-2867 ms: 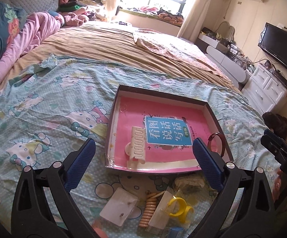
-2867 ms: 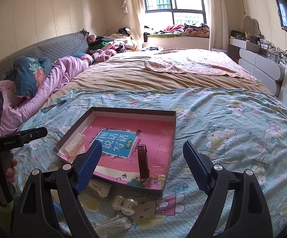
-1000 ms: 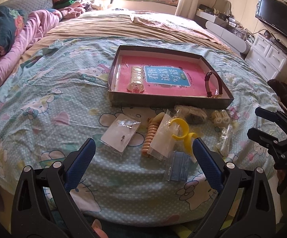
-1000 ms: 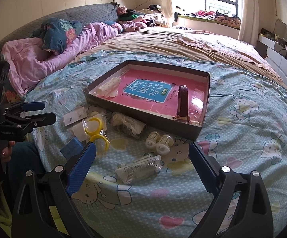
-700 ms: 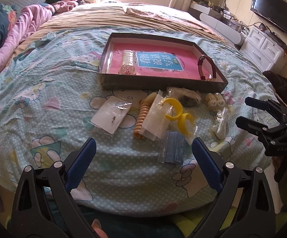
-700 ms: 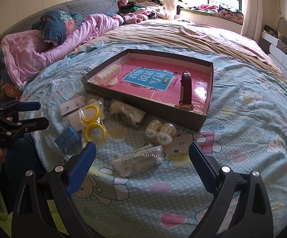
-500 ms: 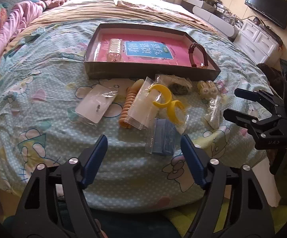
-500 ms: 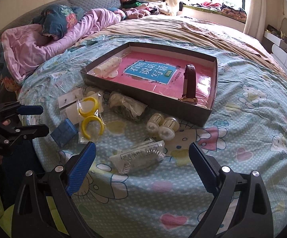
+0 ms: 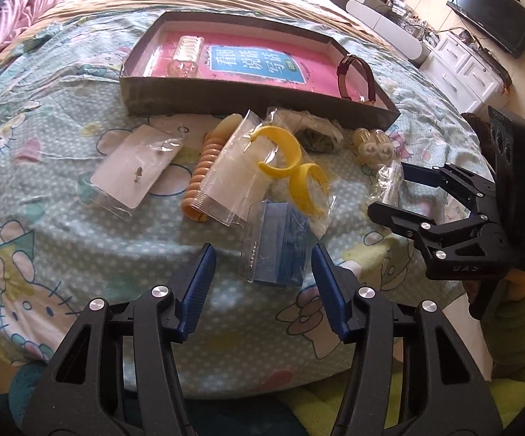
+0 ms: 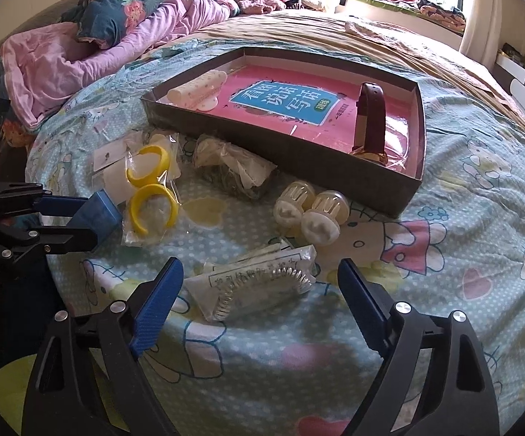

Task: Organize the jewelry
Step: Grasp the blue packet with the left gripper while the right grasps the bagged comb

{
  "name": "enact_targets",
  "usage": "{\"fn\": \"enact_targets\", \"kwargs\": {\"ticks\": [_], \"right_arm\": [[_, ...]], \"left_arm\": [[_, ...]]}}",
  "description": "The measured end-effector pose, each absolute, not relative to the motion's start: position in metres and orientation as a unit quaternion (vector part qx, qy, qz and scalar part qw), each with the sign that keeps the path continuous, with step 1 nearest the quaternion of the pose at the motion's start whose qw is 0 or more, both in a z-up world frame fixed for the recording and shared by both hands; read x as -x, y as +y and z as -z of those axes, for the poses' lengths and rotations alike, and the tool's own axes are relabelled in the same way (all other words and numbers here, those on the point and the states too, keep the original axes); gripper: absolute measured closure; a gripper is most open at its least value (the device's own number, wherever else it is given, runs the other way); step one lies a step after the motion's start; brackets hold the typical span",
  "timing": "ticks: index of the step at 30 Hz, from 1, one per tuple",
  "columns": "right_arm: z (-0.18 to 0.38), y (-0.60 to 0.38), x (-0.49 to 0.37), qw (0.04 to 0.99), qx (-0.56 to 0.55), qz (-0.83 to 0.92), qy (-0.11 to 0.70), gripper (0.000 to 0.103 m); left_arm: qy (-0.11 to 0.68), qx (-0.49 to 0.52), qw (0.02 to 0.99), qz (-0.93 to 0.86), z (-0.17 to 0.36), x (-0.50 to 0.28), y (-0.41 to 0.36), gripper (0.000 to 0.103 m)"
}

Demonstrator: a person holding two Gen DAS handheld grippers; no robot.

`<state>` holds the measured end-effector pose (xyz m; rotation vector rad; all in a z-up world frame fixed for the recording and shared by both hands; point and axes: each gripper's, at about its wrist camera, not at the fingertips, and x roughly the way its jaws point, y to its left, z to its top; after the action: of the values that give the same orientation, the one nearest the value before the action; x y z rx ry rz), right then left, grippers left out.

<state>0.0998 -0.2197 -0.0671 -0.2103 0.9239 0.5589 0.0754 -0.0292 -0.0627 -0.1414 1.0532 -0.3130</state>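
**Both tools line up their first picks**

Left tool [image 9: 260,267], jaws just narrowing but not gripping, brackets the bagged blue box [image 9: 280,245] near the bed's edge. Right tool [image 10: 259,290], spread, straddles the bagged silver coil [image 10: 259,285]. Next: lower, pinch, carry to the dark cardboard tray [image 9: 226,96].

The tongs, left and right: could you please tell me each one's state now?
Left tongs: open, just been closing, around the bagged blue box, not gripping.
Right tongs: open, just been closing slightly, holding nothing.
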Motion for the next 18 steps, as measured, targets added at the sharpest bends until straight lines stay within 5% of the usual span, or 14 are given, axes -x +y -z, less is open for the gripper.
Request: {"fn": "enact_targets", "kwargs": {"ticks": [5,9,18], "right_arm": [[0.071,-0.218,-0.098,0.851,0.105,-0.276,0.434,0.036],[0.066,-0.223,-0.095,0.854,0.096,-0.277,0.429,0.038],[0.037,-0.236,-0.083,0.871,0.084,-0.273,0.400,0.038]], "left_arm": [[0.504,0.064,0.849,0.147,0.068,-0.078,-0.033,0.060],[0.504,0.063,0.849,0.147,0.069,-0.079,-0.035,0.074],[0.479,0.059,0.863,0.150,0.053,-0.069,-0.033,0.076]]}}
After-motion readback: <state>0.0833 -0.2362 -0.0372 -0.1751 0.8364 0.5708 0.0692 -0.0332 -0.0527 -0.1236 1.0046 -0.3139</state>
